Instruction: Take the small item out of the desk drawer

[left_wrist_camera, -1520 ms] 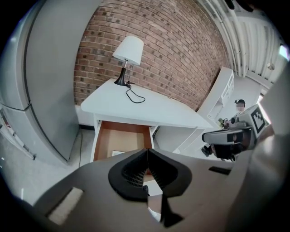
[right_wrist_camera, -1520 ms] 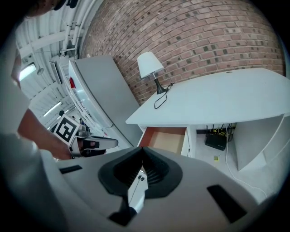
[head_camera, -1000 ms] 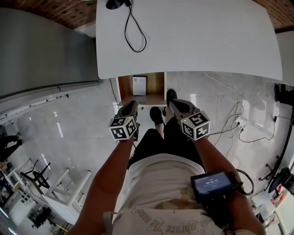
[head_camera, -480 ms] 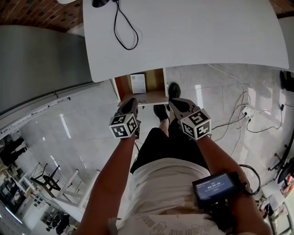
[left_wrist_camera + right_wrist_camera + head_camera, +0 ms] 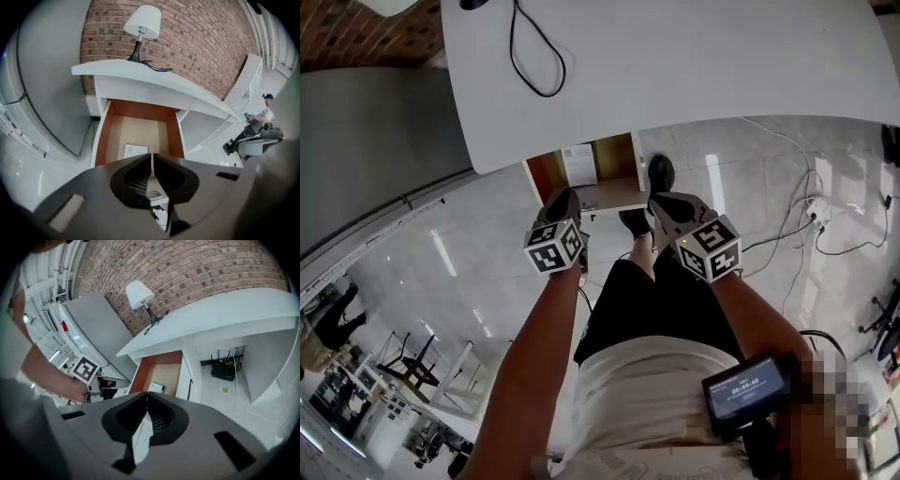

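Both tools are closed with nothing in them: the left tool (image 5: pixel 152 155) has its jaws together, and so does the right tool (image 5: pixel 147 394). Both hang in front of the open drawer (image 5: pixel 104 136), not yet inside it. The small item (image 5: pixel 135 151), flat and white, lies on the drawer floor left of centre, apart from both tools.

The main risk, as I judge it, is going in with shut jaws. That would only shove the small item toward the back, under the overhang of the desk (image 5: pixel 140 77), where it is harder to reach. Because it lies flat, the jaws may scrape the drawer floor and slip off its edge. The drawer is narrow, so 2 tools side by side could knock each other or its orange walls. A push on the drawer front could slide it shut.

On the desk stand a lamp (image 5: pixel 143 22) and its looping cord (image 5: pixel 534 56), clear of the drawer. A grey cabinet (image 5: pixel 51 84) flanks the desk on the left. A router (image 5: pixel 223 372) sits on the floor beneath, with loose cables (image 5: pixel 787 234) nearby. The person's shoes (image 5: pixel 659 173) are right by the drawer. Another person (image 5: pixel 262 115) stands far off.
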